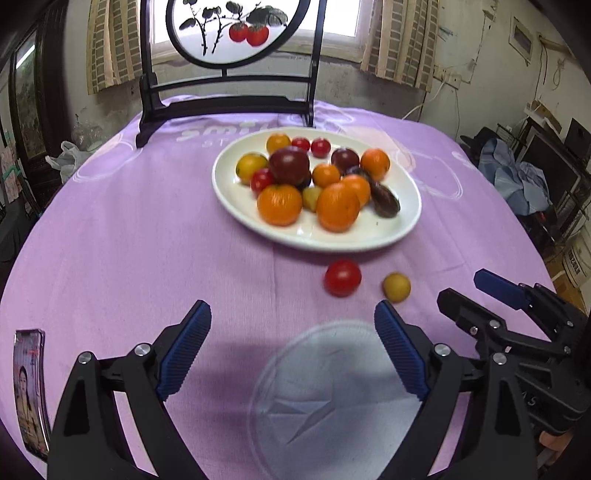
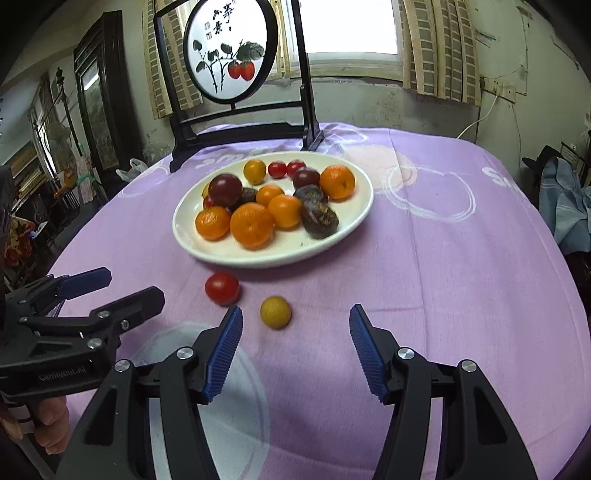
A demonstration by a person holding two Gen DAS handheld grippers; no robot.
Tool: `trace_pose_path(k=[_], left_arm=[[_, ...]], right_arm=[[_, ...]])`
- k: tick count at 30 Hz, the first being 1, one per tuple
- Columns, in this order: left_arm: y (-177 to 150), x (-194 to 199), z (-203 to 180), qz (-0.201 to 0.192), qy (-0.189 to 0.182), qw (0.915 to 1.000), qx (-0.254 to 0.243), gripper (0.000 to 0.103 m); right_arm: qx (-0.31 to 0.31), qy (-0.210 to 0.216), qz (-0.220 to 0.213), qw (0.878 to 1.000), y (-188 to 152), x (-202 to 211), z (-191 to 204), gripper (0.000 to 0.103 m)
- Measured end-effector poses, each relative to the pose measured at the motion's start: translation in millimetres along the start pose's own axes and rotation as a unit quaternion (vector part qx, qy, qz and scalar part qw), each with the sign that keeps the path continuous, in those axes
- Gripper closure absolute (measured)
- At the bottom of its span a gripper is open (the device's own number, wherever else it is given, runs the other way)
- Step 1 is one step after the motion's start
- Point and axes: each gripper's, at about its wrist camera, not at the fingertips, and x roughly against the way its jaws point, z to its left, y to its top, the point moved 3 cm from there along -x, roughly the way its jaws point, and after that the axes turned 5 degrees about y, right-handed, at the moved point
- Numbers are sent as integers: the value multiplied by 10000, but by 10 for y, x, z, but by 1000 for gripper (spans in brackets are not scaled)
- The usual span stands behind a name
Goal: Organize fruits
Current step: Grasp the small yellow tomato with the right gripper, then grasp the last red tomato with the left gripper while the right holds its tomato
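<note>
A white oval plate (image 1: 236,199) (image 2: 184,236) holds several oranges, red tomatoes, dark plums and yellow fruits. On the purple cloth in front of it lie a loose red tomato (image 1: 342,277) (image 2: 221,288) and a small yellow fruit (image 1: 396,287) (image 2: 275,312). My left gripper (image 1: 291,310) (image 2: 133,286) is open wide and empty, short of both loose fruits. To its right, my right gripper (image 2: 295,312) (image 1: 461,288) is open. The yellow fruit sits at its fingertips, nearer the left finger (image 2: 225,347), and is not touched.
A dark wooden stand with a round painted screen (image 1: 229,33) (image 2: 231,51) stands behind the plate. A phone (image 1: 29,391) lies at the table's near left edge. A person's hand (image 2: 51,424) holds the left gripper. Clothes and clutter sit beyond the table's right side.
</note>
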Motion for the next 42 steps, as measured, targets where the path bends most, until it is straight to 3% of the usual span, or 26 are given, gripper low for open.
trace_pose_path(k=[8,17,20,22,24,42], left_arm=[[-93,-165,101,13,178,9997,-174,15],[-87,-326,204,337,132,9993,14,15],[-85,-360,228,398,111,9991,81,15],[-84,-370,233,408,127,9990,92,15],[-86,-382,231,417,136,9990,77,15],[-151,-394,62,324,103,9993,-170,15]], right_arm=[[57,-263,454,9986,-187,-288,4,42],[401,-269,591,9971,-32,-618,191,43],[411,-254,573,9972,40,-679,208,54],[444,-239,576,9971,60,-698,219,72],[447,-223,578,9971,73,-700,222,78],[-56,-15,445,9990,-317,-135,-39,78]])
